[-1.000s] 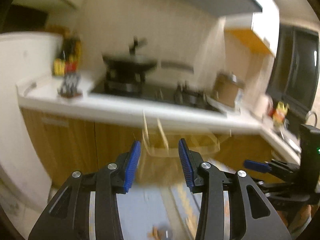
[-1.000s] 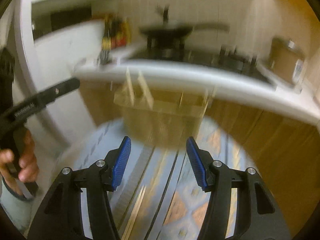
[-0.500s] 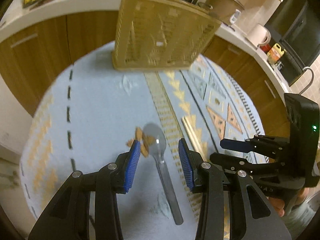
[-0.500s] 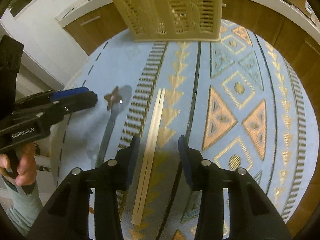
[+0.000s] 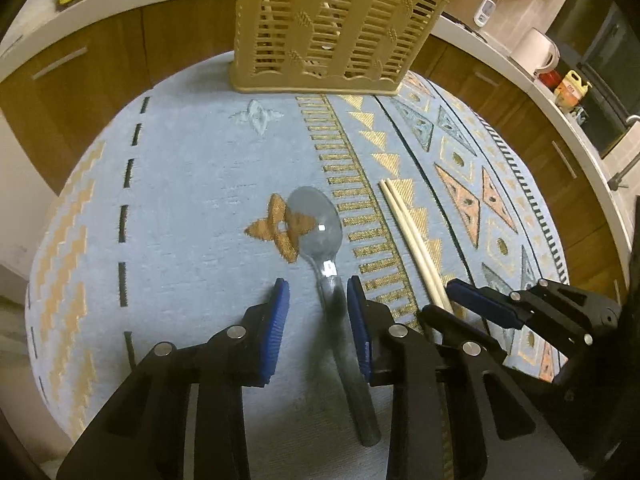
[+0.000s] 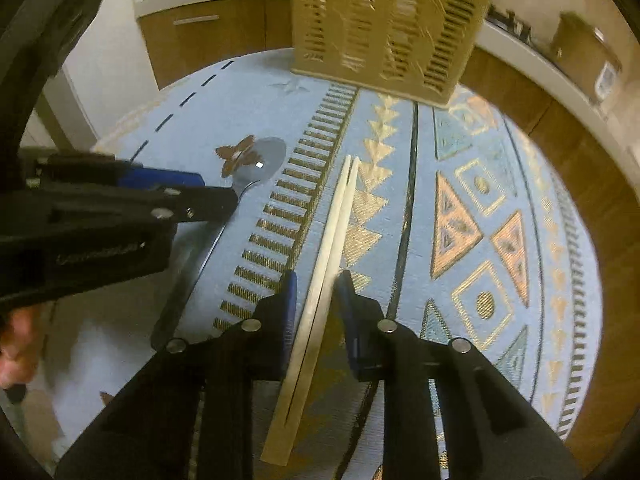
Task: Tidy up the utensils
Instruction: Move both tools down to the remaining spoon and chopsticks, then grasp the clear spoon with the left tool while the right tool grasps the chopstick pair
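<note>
so over on the left, the left gripper point(image 5: 314, 292) is sitting low over the blue patterned rug point(image 5: 192, 184), pointing steeply down; its jaws have just been closing in, and the spoon point(image 5: 320, 232) handle is lying between them; the right blue pad looks like it's touching the handle while the left pad is standing clearly off it, so it's not clamping anything yet; the spoon itself is lying flat on the rug, bowl pointing away toward the basket, partly covering an orange flower motif point(image 5: 276, 228).

moving right, the pair of chopsticks point(image 6: 332, 240) is lying side by side on the rug, just beside the gold striped band, running roughly parallel to the spoon; the right gripper point(image 6: 316, 284) is coming at them from above, and its jaws have just been narrowing a lot; the sticks are sitting right in the gap, pads close on both sides, but whether they're actually squeezing is too tight to call from here.

at the far edge of the rug the tan slotted utensil basket point(image 5: 336, 28) is standing upright, well apart from both utensils; behind it the wooden cabinets point(image 5: 100, 60) and white countertop point(image 5: 516, 68) are curving around, with a white kettle point(image 5: 536, 50) sitting off to the right.
</note>
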The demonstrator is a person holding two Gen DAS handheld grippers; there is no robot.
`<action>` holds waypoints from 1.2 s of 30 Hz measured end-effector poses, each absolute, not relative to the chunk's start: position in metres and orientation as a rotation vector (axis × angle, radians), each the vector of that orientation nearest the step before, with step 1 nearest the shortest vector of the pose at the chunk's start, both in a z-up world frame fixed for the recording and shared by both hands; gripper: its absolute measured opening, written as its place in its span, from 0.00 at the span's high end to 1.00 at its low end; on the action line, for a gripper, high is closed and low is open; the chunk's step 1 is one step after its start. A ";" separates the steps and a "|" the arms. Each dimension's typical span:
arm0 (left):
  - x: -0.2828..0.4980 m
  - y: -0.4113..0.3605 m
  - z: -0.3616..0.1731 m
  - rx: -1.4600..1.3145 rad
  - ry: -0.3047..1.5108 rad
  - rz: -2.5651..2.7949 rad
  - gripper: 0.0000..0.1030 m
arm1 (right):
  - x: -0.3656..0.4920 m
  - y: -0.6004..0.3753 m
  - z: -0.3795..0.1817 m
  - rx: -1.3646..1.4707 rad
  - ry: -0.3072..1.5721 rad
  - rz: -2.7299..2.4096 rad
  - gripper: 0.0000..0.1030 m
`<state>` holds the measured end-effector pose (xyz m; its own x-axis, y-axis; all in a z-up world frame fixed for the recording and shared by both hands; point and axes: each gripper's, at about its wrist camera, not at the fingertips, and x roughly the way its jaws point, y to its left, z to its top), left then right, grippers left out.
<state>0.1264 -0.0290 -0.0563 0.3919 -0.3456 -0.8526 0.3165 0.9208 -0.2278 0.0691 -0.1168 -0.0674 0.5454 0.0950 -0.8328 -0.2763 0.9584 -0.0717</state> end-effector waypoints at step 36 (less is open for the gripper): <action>0.157 -0.056 -0.055 0.100 1.282 -0.559 0.72 | 0.175 -0.188 -0.052 -0.110 1.336 0.282 0.84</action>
<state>0.1569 -0.0565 -0.0551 0.1721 -0.3386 -0.9251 0.4468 0.8637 -0.2330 0.1751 -0.1878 -0.0519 0.2052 0.1390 -0.9688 -0.2641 0.9610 0.0819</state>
